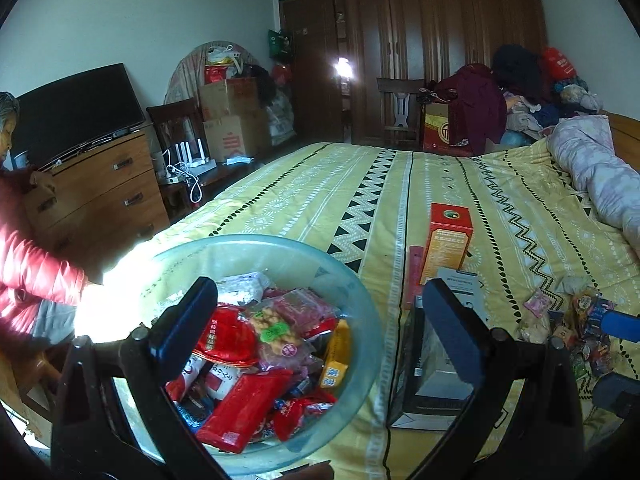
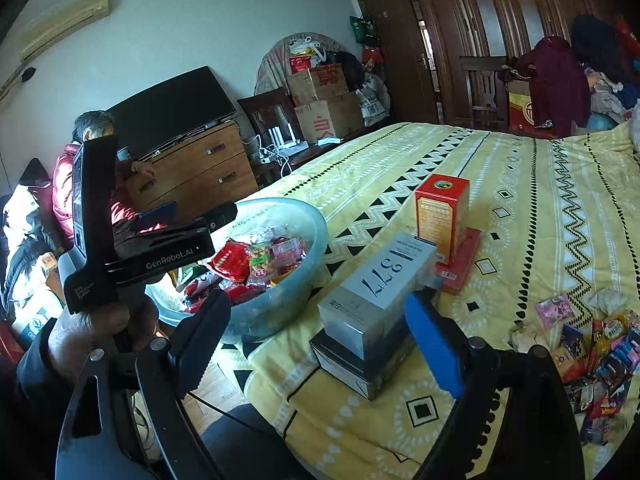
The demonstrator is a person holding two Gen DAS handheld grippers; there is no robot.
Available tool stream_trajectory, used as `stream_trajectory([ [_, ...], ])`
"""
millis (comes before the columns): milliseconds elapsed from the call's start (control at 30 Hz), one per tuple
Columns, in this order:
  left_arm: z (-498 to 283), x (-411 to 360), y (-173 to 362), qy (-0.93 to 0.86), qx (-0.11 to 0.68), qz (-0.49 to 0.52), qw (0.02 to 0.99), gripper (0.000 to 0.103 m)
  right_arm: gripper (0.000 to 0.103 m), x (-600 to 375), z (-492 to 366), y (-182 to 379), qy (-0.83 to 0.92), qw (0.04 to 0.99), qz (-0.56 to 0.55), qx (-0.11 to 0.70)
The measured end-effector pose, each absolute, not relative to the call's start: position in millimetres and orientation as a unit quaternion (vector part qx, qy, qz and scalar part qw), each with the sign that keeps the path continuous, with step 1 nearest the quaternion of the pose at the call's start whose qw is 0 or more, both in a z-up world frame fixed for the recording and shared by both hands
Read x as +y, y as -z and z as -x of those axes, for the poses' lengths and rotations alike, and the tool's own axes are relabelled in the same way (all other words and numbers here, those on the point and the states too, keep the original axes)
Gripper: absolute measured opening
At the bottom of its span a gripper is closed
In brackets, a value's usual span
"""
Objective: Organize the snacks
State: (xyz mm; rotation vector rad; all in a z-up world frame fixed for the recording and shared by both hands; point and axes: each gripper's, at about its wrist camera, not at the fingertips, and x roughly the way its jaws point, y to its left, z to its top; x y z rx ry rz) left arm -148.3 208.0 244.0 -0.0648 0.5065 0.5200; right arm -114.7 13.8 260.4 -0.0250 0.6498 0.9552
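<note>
A clear glass bowl (image 1: 360, 312) full of wrapped snacks sits at the bed's near left corner; it also shows in the right wrist view (image 2: 316, 224). My left gripper (image 1: 320, 336) hangs open and empty over the bowl. My right gripper (image 2: 316, 348) is open and empty, held over the bed's near edge in front of stacked grey boxes (image 2: 376, 292). A pile of loose snack packets (image 2: 600, 356) lies on the bed at the right; it also shows in the left wrist view (image 1: 576, 328).
A red-orange carton (image 2: 440, 208) stands on a flat red box (image 2: 464, 264) behind the grey boxes. The yellow patterned bedspread (image 2: 520, 184) covers the bed. A person in red (image 2: 68, 184) stands by the wooden dresser (image 2: 200, 176) at left. A rolled quilt (image 1: 600, 176) lies far right.
</note>
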Motion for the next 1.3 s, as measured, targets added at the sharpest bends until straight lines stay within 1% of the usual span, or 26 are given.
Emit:
stream_trajectory([
  [133, 141, 173, -248, -0.222, 0.244, 0.023, 0.944, 0.103, 0.093, -29, 111, -242, -0.415, 0.853, 0.004, 0.317],
  [267, 135, 123, -248, -0.154, 0.239, 0.012, 0.959, 0.103, 0.093, -88, 102, -209, -0.353, 0.866, -0.021, 0.354],
  [333, 128, 94, -242, -0.115, 0.249, 0.010, 0.962, 0.103, 0.093, -120, 100, -191, -0.320, 0.871, -0.036, 0.372],
  [467, 110, 40, -211, -0.055, 0.300, -0.022, 0.952, 0.103, 0.093, -174, 100, -157, -0.263, 0.876, -0.052, 0.402],
  [567, 91, 9, -168, 0.016, 0.366, -0.019, 0.930, 0.103, 0.093, -203, 100, -125, -0.229, 0.873, -0.054, 0.427],
  [633, 76, 3, -139, 0.031, 0.410, -0.007, 0.911, 0.103, 0.093, -213, 98, -109, -0.217, 0.871, -0.050, 0.438],
  [767, 52, 1, -92, 0.020, 0.453, 0.009, 0.891, 0.103, 0.093, -216, 90, -82, -0.210, 0.869, -0.018, 0.448],
  [933, 22, 16, -55, -0.024, 0.461, 0.035, 0.886, 0.103, 0.093, -212, 70, -72, -0.217, 0.885, 0.026, 0.411],
  [1033, 12, 18, -34, -0.037, 0.463, 0.031, 0.885, 0.103, 0.093, -212, 53, -65, -0.217, 0.891, 0.031, 0.397],
  [1133, 8, 19, -15, -0.045, 0.472, 0.032, 0.880, 0.103, 0.093, -211, 36, -53, -0.212, 0.889, 0.033, 0.403],
  [1233, 14, 17, -9, -0.053, 0.449, 0.028, 0.891, 0.103, 0.093, -212, 24, -43, -0.210, 0.887, 0.029, 0.410],
  [1267, 14, 16, -8, -0.054, 0.448, 0.026, 0.892, 0.103, 0.096, -211, 20, -40, -0.209, 0.885, 0.029, 0.415],
  [1300, 13, 17, -7, -0.053, 0.447, 0.027, 0.893, 0.103, 0.103, -211, 15, -33, -0.212, 0.878, 0.025, 0.429],
])
